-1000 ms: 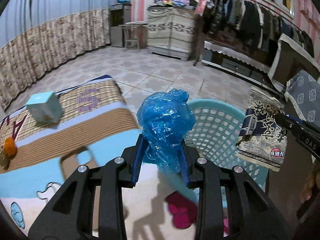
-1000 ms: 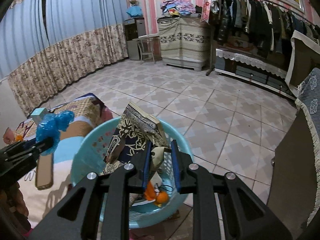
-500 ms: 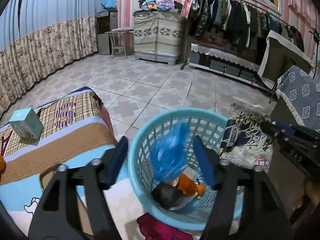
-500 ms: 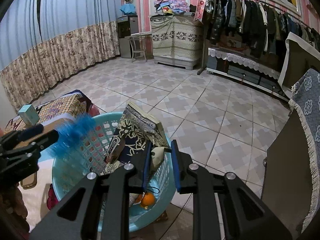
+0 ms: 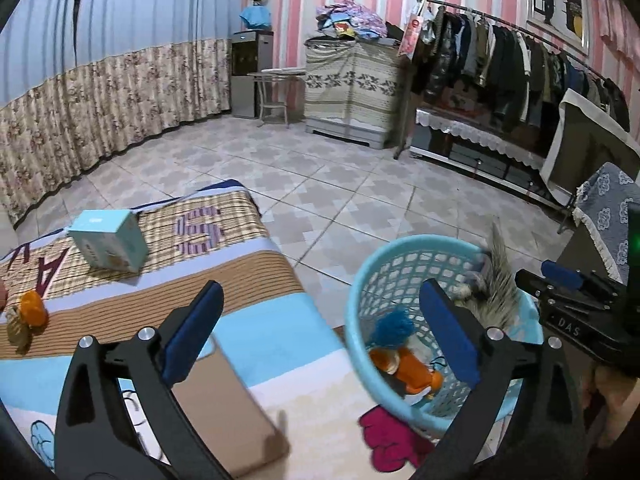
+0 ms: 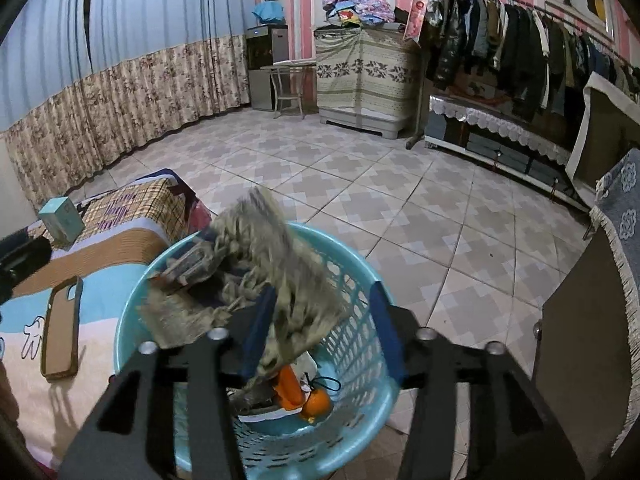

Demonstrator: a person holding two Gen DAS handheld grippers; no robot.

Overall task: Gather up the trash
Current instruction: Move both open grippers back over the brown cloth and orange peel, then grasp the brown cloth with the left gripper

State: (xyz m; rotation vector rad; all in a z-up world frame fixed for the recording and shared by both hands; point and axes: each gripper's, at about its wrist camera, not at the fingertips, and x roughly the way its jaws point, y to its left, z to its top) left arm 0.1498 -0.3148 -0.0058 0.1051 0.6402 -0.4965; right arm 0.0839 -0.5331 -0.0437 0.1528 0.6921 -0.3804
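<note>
A light blue plastic basket [image 5: 360, 280] stands on the floor beside the bed; it also shows in the right wrist view [image 6: 132, 320]. A blue plastic bag [image 5: 390, 326] and an orange bottle [image 5: 412, 370] lie inside it. My left gripper [image 5: 320, 332] is open and empty over the bed edge and the basket rim. My right gripper [image 6: 320, 324] is open above the basket. A patterned snack bag [image 6: 280, 256], blurred, is falling from it into the basket; it also shows in the left wrist view [image 5: 498, 284].
On the bed [image 5: 120, 292] lie a light blue box [image 5: 108, 246], a small orange thing [image 5: 34, 308] and a brown phone case [image 6: 60, 328]. A dark cabinet [image 6: 592, 340] stands right of the basket. Tiled floor [image 6: 400, 184] stretches beyond.
My left gripper opened and the blue bag dropped into the basket. My right gripper has now opened too, and the patterned bag is falling in.
</note>
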